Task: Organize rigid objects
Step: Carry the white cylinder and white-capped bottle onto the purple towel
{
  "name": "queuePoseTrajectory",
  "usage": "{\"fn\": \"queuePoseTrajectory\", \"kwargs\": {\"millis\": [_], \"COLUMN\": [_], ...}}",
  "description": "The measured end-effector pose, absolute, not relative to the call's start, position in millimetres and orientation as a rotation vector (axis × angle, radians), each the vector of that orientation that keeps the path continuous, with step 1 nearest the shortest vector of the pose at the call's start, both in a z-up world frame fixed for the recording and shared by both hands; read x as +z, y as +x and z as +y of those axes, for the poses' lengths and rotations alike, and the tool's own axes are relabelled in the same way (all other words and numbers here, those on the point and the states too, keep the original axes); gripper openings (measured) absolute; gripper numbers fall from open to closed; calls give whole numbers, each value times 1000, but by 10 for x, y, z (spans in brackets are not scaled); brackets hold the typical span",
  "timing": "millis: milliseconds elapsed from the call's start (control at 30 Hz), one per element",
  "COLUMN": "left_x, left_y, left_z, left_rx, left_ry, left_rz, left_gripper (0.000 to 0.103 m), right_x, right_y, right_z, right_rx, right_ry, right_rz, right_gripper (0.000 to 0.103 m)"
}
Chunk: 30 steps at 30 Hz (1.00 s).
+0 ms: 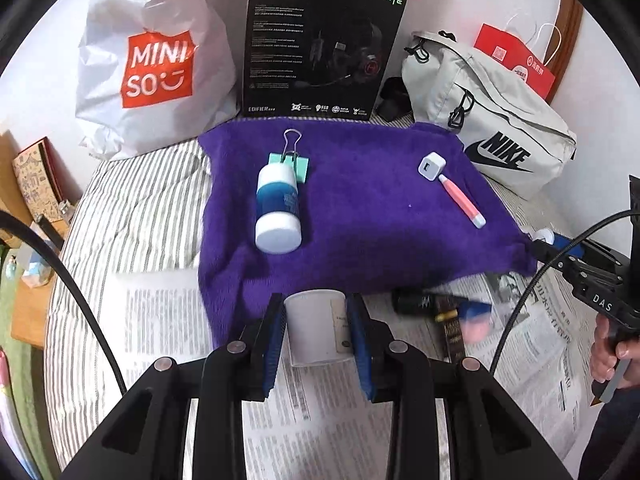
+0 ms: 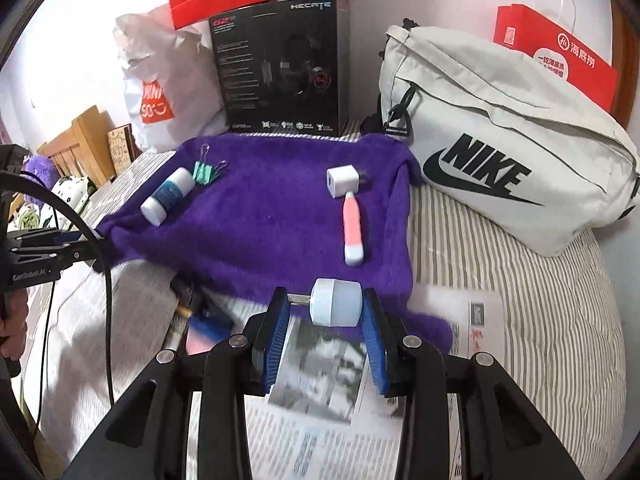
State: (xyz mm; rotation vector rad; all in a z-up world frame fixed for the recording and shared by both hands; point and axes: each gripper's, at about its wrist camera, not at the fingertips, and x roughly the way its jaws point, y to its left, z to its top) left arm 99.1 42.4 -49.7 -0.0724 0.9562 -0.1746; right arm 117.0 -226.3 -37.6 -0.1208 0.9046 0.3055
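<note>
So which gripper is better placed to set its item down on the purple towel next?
Probably right: the right gripper, shut on a small white plug-like item, is over the purple towel edge; the left gripper holds a white cup short of it.

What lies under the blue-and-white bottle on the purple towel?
The bottle lies on the purple towel, its far end resting on a green binder clip. The clip's front part is covered by the bottle.

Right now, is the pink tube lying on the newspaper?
No, the pink tube lies on the purple towel, beside the white charger.
</note>
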Motion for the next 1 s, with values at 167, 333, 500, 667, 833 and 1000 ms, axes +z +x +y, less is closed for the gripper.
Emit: {"fn": "queuePoseTrajectory", "kwargs": {"millis": [167,333,500,667,833,1000], "left_x": [-445,-436,-460,-506,-532,-535], "left_y": [1145,1235,1286,1307,1327,1342], "left_z": [432,500,515,562,579,575], "left_rx": [-158,-145,-145,-146,-155,-161], "left_ry": [-70,-94,-93,-121,-126,-130], "left_rz": [941,930,932,938,942,943], "left_gripper": [30,30,30,30,30,30], "right_x": [-363,-465,-633,-755,-824,-854], "right_y": [1392,1599,1754,1820,1875,1886], "right_z": [-2239,-2142,-2033,-1980,-1968,-1984], "right_rx": [324,334,342,348,334,330], "right_ry": [-93,-113,-135,-138,-150,-138], "right_rz": [897,912,960,1003,1039,1053], "right_gripper": [36,36,36,36,36,36]}}
